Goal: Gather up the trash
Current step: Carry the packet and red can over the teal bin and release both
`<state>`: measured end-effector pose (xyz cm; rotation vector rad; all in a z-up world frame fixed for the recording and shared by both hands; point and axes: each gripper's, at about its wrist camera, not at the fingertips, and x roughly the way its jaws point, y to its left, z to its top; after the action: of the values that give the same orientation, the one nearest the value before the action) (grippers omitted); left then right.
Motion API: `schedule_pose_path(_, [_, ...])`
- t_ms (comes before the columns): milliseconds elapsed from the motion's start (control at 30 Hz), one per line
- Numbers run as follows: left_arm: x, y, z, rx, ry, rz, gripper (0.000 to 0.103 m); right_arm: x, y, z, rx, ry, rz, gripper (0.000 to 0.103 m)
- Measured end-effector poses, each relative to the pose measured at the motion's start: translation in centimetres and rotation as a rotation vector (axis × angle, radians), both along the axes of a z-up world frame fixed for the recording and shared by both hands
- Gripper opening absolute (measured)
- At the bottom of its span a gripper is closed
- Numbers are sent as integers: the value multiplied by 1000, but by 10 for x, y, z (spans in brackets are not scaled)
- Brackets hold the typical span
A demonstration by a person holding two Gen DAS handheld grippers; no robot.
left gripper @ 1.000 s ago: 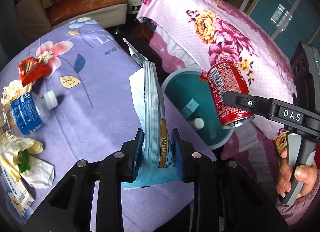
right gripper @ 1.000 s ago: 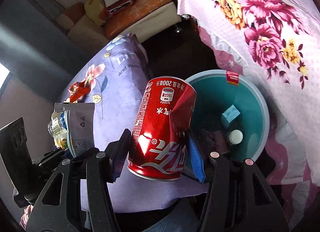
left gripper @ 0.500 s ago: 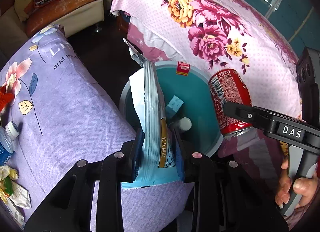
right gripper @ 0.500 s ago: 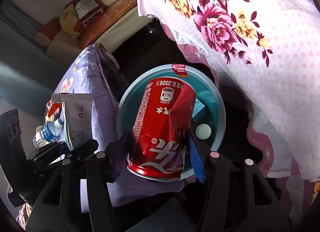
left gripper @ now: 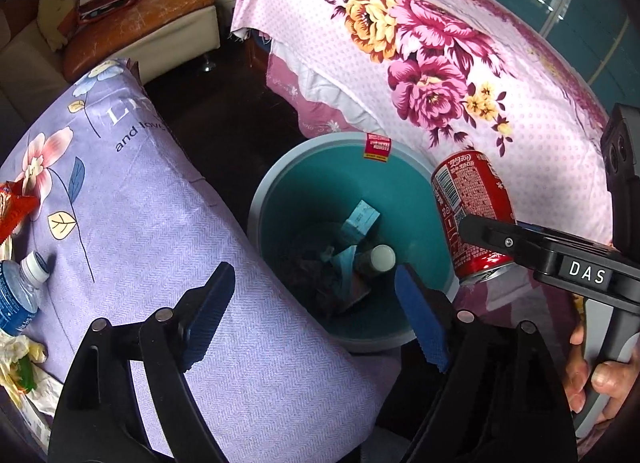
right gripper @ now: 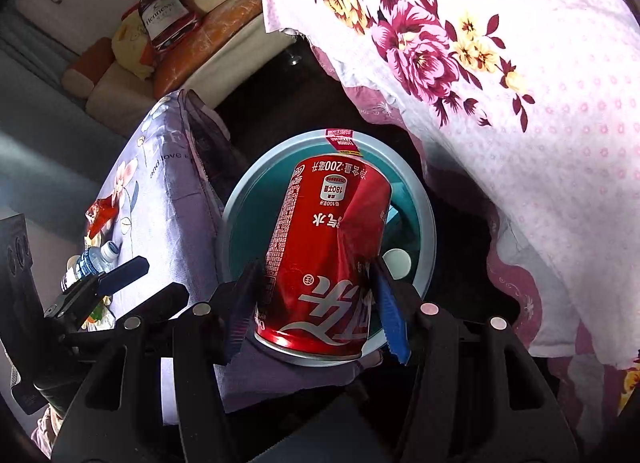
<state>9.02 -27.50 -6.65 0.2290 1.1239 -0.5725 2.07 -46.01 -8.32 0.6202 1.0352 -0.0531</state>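
Note:
My left gripper point(left gripper: 316, 303) is open and empty, just above the near rim of the teal trash bin point(left gripper: 280, 183). The light blue packet point(left gripper: 346, 263) now lies inside the bin with a small blue box point(left gripper: 360, 219) and a white-capped bottle point(left gripper: 382, 257). My right gripper point(right gripper: 320, 303) is shut on a dented red soda can point(right gripper: 332, 255) and holds it over the bin point(right gripper: 428, 223). The can also shows in the left wrist view point(left gripper: 472, 215), at the bin's right rim.
The purple flowered table cover point(left gripper: 140, 223) holds a blue-labelled water bottle point(left gripper: 18, 295), a red wrapper point(left gripper: 14, 207) and crumpled tissue point(left gripper: 24, 375) at the left. A pink flowered cloth point(left gripper: 440, 63) drapes over furniture behind the bin. A sofa point(left gripper: 132, 27) stands at the back.
My left gripper has opened and the light blue packet has dropped into the bin. My right gripper has moved the can further over the bin.

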Motion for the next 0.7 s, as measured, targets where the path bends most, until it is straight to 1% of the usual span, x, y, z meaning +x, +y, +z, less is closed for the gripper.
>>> schedule_pose_path(233, [0, 21, -5, -20, 36, 50, 85, 5, 9, -3, -12, 18, 21, 53])
schedule_pose_path(467, [-2, 36, -11, -27, 69, 73, 85, 8, 16, -3, -24, 37, 31, 53])
schedule_pose_path(700, [-5, 53, -14, -38, 84, 96, 86, 11, 29, -3, -28, 55, 49, 54])
